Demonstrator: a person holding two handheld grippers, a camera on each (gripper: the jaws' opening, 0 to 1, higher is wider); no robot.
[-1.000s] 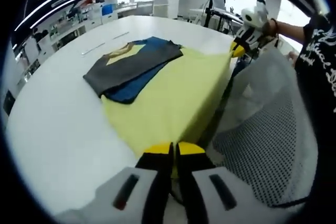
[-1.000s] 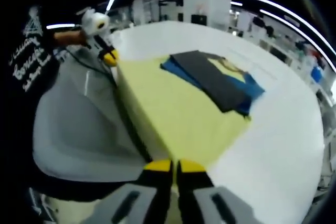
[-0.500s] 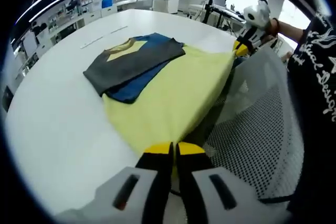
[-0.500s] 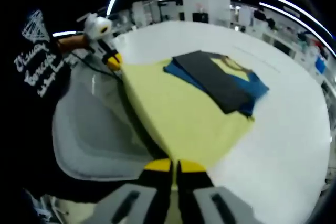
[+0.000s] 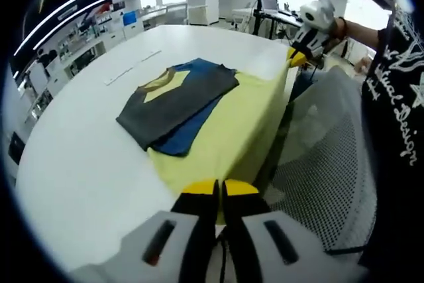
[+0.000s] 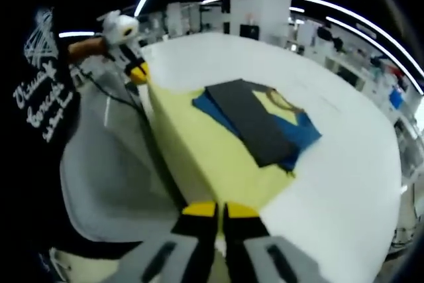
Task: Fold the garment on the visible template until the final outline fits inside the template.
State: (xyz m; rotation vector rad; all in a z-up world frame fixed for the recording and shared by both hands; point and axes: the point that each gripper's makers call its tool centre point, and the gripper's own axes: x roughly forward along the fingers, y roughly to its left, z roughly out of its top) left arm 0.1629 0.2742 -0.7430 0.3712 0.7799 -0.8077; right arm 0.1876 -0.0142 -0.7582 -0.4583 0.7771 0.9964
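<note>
In the left gripper view, the left gripper (image 5: 217, 190) at bottom centre has its yellow-tipped jaws clamped on the near corner of the yellow template (image 5: 232, 134). The right gripper (image 5: 296, 57), upper right, pinches the far corner. The folded grey-and-blue garment (image 5: 179, 101) lies on the template at frame centre, on the white table (image 5: 79, 164).

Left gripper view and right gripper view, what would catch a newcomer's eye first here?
First the yellow garment, spread over the near edge of the white table, each near corner pinched in shut jaws: left gripper and right gripper. Next, its folded top part, dark grey and blue, lies toward the table's middle. A grey mesh chair stands beside the person's dark printed shirt.
</note>
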